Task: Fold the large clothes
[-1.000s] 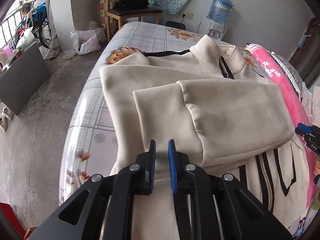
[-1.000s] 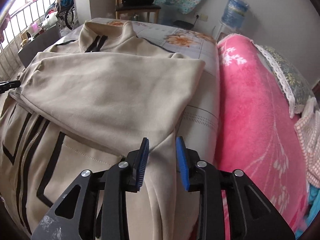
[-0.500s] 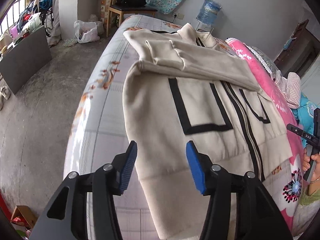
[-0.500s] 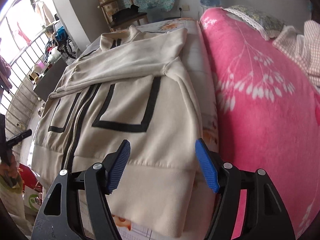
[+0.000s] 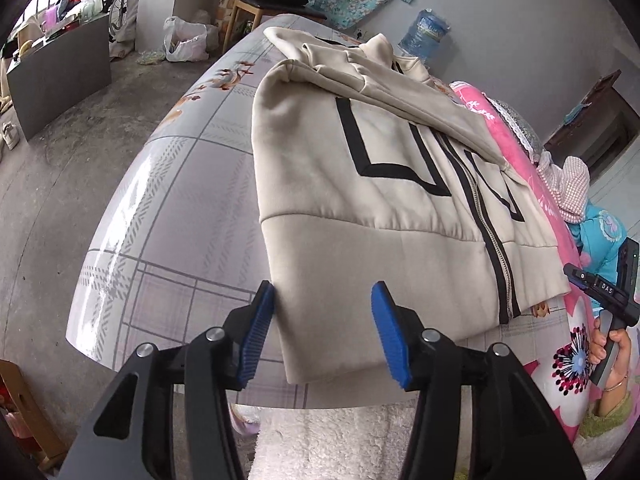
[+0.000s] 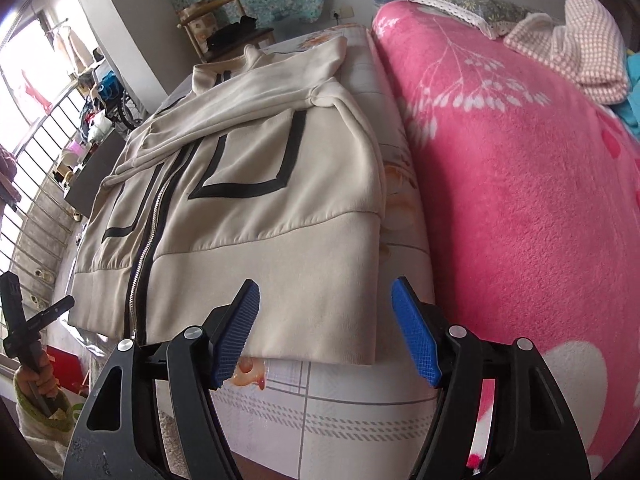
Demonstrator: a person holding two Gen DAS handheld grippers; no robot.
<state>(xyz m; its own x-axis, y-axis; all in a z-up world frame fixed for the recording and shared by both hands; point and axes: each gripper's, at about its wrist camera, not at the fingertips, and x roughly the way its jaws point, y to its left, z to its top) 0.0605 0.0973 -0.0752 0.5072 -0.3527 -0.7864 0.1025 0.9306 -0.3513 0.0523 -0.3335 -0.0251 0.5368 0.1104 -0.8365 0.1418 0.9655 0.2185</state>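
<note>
Beige jacket [image 5: 360, 184] lies flat on the bed [image 5: 168, 184], sleeves folded across. Left gripper [image 5: 324, 332] and right gripper [image 6: 326, 330], both spread and empty, hover at hem corners; pinch both layers evenly, lift together.

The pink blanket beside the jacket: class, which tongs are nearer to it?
Right. The right tongs sit at the jacket's hem corner beside the pink blanket; the left tongs are at the opposite hem corner, near the bed's floor-side edge.

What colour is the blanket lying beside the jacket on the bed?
Bright pink with a white plant pattern; the blanket shows best in the right wrist view.
</note>
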